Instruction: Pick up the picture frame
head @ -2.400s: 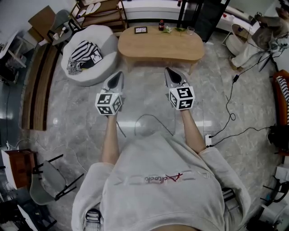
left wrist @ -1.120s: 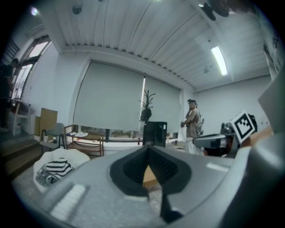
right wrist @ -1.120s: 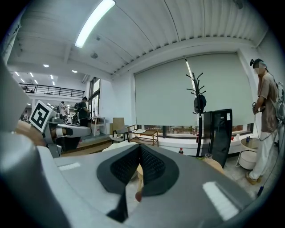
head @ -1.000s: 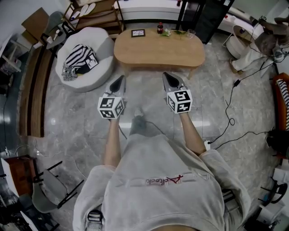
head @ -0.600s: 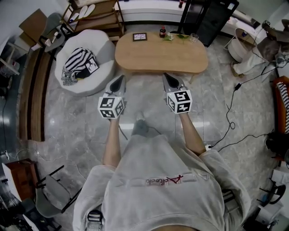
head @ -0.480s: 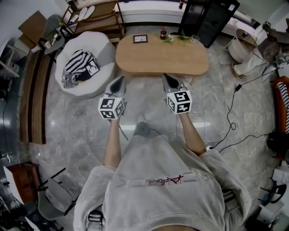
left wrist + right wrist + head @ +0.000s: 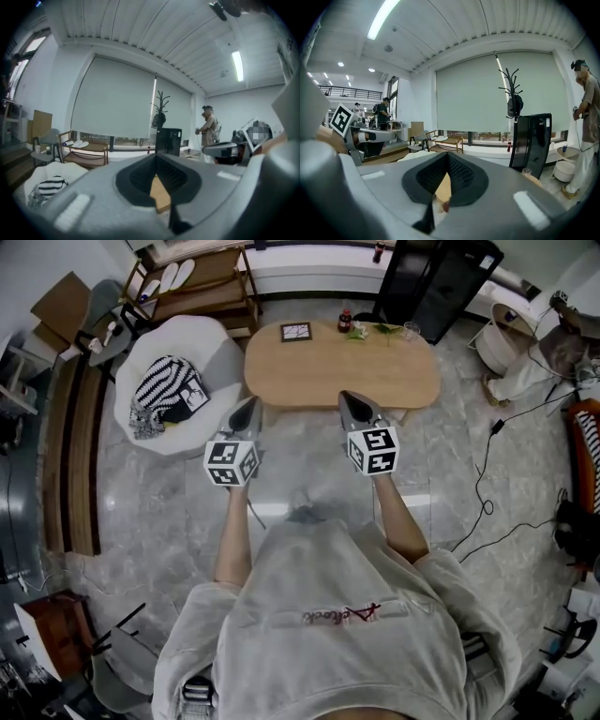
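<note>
A small dark picture frame [image 7: 296, 331] lies flat at the far left end of the oval wooden coffee table [image 7: 375, 381]. My left gripper [image 7: 247, 410] is shut and empty, its tip just short of the table's near left edge. My right gripper [image 7: 353, 405] is shut and empty too, its tip over the table's near edge. Both point level toward the table. In the left gripper view the shut gripper [image 7: 155, 160] shows a sliver of tabletop through its jaws. The right gripper view shows its gripper [image 7: 446, 158] the same way.
A dark bottle [image 7: 345, 321], a small plant [image 7: 380, 329] and a glass [image 7: 410, 331] stand along the table's far edge. A white round armchair [image 7: 178, 376] with a striped cushion sits left of the table. A black cabinet [image 7: 431, 282] stands behind. Cables [image 7: 483, 484] run over the floor at right.
I have walked toward the coffee table; it has come nearer and lower in the head view, and both grippers' tips now reach its near edge. Both stay shut.
</note>
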A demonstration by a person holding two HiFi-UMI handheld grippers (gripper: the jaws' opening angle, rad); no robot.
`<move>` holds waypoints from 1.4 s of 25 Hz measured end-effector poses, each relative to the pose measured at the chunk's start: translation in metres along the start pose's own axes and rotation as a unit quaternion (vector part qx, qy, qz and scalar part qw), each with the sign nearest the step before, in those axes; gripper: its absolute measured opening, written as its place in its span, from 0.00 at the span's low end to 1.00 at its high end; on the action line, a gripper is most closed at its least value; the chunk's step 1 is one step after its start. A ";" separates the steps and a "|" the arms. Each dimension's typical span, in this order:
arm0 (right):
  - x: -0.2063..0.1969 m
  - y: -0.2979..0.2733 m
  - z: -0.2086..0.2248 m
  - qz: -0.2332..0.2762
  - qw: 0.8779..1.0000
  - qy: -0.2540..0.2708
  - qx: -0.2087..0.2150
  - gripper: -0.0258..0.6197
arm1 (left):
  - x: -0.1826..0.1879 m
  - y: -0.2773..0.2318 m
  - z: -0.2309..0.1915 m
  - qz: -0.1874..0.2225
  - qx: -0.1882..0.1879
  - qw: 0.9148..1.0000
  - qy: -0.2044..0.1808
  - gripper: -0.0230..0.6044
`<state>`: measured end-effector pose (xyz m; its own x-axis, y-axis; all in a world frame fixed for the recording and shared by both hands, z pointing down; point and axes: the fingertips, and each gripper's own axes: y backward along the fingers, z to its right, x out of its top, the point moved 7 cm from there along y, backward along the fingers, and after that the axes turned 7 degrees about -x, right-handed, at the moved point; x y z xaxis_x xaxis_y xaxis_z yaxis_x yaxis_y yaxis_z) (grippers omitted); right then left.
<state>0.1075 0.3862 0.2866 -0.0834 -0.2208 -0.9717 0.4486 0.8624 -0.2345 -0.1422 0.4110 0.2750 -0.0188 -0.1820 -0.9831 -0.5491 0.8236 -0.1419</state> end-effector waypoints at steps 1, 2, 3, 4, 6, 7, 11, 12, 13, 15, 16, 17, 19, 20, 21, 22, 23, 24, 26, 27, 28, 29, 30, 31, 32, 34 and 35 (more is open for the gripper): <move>0.001 -0.007 -0.002 -0.001 1.000 0.000 -0.001 0.05 | 0.000 -0.002 -0.008 0.000 -0.001 1.000 0.000 0.04; 0.002 -0.014 -0.005 -0.002 1.000 0.000 -0.003 0.05 | 0.001 -0.004 -0.015 -0.001 -0.003 1.000 0.000 0.04; 0.003 -0.020 -0.007 -0.003 1.000 0.000 -0.004 0.05 | 0.001 -0.007 -0.023 -0.001 -0.005 1.000 0.001 0.04; 0.004 -0.027 -0.009 -0.004 1.000 0.001 -0.006 0.05 | 0.002 -0.010 -0.030 -0.001 -0.007 1.000 0.002 0.04; 0.007 -0.038 -0.011 -0.005 1.000 0.003 -0.010 0.05 | 0.004 -0.015 -0.043 0.000 -0.012 1.000 0.004 0.04; 0.009 -0.044 -0.012 -0.005 1.000 0.004 -0.012 0.05 | 0.005 -0.018 -0.048 0.000 -0.014 1.000 0.004 0.04; 0.011 -0.058 -0.010 -0.004 1.000 0.004 -0.022 0.05 | 0.007 -0.032 -0.064 -0.002 -0.025 1.000 0.002 0.04; 0.009 -0.060 -0.009 -0.006 1.000 0.003 -0.025 0.05 | 0.006 -0.035 -0.066 -0.003 -0.028 1.000 0.001 0.04; 0.007 -0.062 -0.008 -0.008 1.000 0.001 -0.028 0.05 | 0.006 -0.038 -0.068 -0.004 -0.032 0.999 0.001 0.04; 0.004 -0.065 -0.007 -0.012 0.999 -0.002 -0.033 0.05 | 0.005 -0.043 -0.071 -0.006 -0.037 0.999 0.000 0.04; 0.003 -0.066 -0.007 -0.013 0.999 -0.002 -0.034 0.05 | 0.005 -0.045 -0.073 -0.007 -0.039 0.999 0.000 0.04; 0.003 -0.067 -0.007 -0.013 0.999 -0.003 -0.035 0.05 | 0.005 -0.046 -0.074 -0.008 -0.041 0.999 0.000 0.04; 0.004 -0.067 -0.006 -0.014 0.999 -0.003 -0.038 0.05 | 0.006 -0.049 -0.075 -0.009 -0.045 0.999 -0.001 0.04; 0.004 -0.067 -0.006 -0.014 0.999 -0.003 -0.040 0.05 | 0.007 -0.051 -0.075 -0.009 -0.048 0.999 -0.002 0.04; 0.004 -0.068 -0.005 -0.015 0.999 -0.004 -0.042 0.05 | 0.007 -0.052 -0.075 -0.009 -0.050 0.999 -0.002 0.04; 0.003 -0.068 -0.004 -0.016 0.999 -0.004 -0.043 0.05 | 0.007 -0.053 -0.075 -0.009 -0.052 0.999 -0.002 0.04; 0.002 -0.069 -0.003 -0.017 0.999 -0.005 -0.044 0.05 | 0.006 -0.055 -0.075 -0.010 -0.053 0.999 -0.002 0.04; 0.000 -0.070 -0.001 -0.018 0.999 -0.005 -0.044 0.05 | 0.004 -0.057 -0.076 -0.011 -0.053 0.999 -0.001 0.04; -0.003 -0.072 0.000 -0.020 0.999 -0.006 -0.044 0.05 | 0.001 -0.060 -0.077 -0.013 -0.052 0.999 0.000 0.04; -0.004 -0.074 0.001 -0.020 0.999 -0.006 -0.043 0.05 | 0.000 -0.061 -0.078 -0.013 -0.052 0.999 0.000 0.04; -0.005 -0.076 0.002 -0.020 0.999 -0.007 -0.043 0.05 | 0.000 -0.063 -0.080 -0.014 -0.051 0.999 0.000 0.04; -0.005 -0.078 0.003 -0.020 0.999 -0.007 -0.042 0.05 | 0.000 -0.064 -0.082 -0.014 -0.051 0.999 0.000 0.04; -0.004 -0.082 0.004 -0.019 0.999 -0.007 -0.041 0.05 | 0.001 -0.066 -0.084 -0.014 -0.049 0.999 -0.001 0.04; -0.003 -0.086 0.004 -0.019 0.999 -0.007 -0.039 0.05 | 0.002 -0.068 -0.087 -0.014 -0.048 0.999 -0.002 0.04; -0.003 -0.090 0.005 -0.019 0.999 -0.007 -0.038 0.05 | 0.003 -0.069 -0.090 -0.013 -0.046 0.999 -0.002 0.04; -0.004 -0.096 0.006 -0.019 0.999 -0.007 -0.036 0.05 | 0.002 -0.071 -0.094 -0.013 -0.045 0.999 -0.002 0.04; -0.005 -0.098 0.006 -0.019 0.999 -0.008 -0.036 0.05 | 0.001 -0.072 -0.097 -0.013 -0.043 0.999 -0.002 0.04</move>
<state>0.0687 0.2999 0.3147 -0.0855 -0.2609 -0.9616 0.3806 0.8833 -0.2736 -0.1831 0.2994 0.2952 -0.0004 -0.2009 -0.9796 -0.6197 0.7689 -0.1574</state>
